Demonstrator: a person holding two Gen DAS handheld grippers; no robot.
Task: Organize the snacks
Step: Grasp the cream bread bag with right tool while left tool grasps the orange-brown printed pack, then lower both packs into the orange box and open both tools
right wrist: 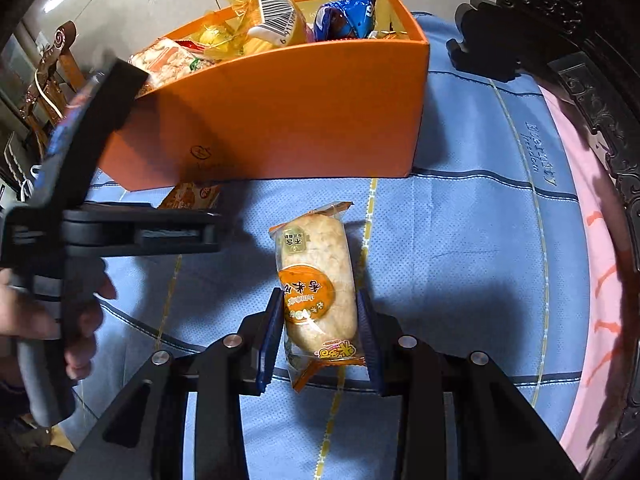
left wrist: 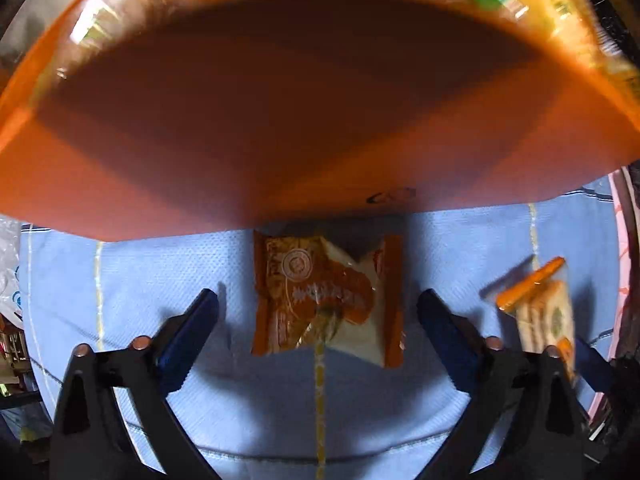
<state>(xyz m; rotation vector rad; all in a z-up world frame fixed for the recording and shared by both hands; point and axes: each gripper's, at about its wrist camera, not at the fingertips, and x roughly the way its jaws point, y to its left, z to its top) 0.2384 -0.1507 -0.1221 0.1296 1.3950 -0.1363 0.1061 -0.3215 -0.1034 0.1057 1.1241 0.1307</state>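
An orange-and-white snack packet [left wrist: 324, 300] lies flat on the blue cloth [left wrist: 160, 264], just in front of the orange box [left wrist: 280, 100]. My left gripper [left wrist: 318, 294] points down over it and is open, with a finger on either side and a gap to each pad. My right gripper [right wrist: 319, 293] is shut on a clear-wrapped rice cracker packet [right wrist: 316, 280] with an orange label, its pads pressing both long sides. The orange box [right wrist: 280, 112] holds several snacks, among them a yellow packet [right wrist: 272, 16] and a blue one [right wrist: 352, 12]. In the right wrist view a hand [right wrist: 40, 312] holds the left gripper's black body [right wrist: 120, 224].
Dark carved wooden furniture [right wrist: 580, 40] borders the surface at the right, beside a pink cloth [right wrist: 592, 280]. A wooden chair [right wrist: 52, 72] stands beyond the left edge. The blue cloth [right wrist: 460, 240] stretches to the right of the box.
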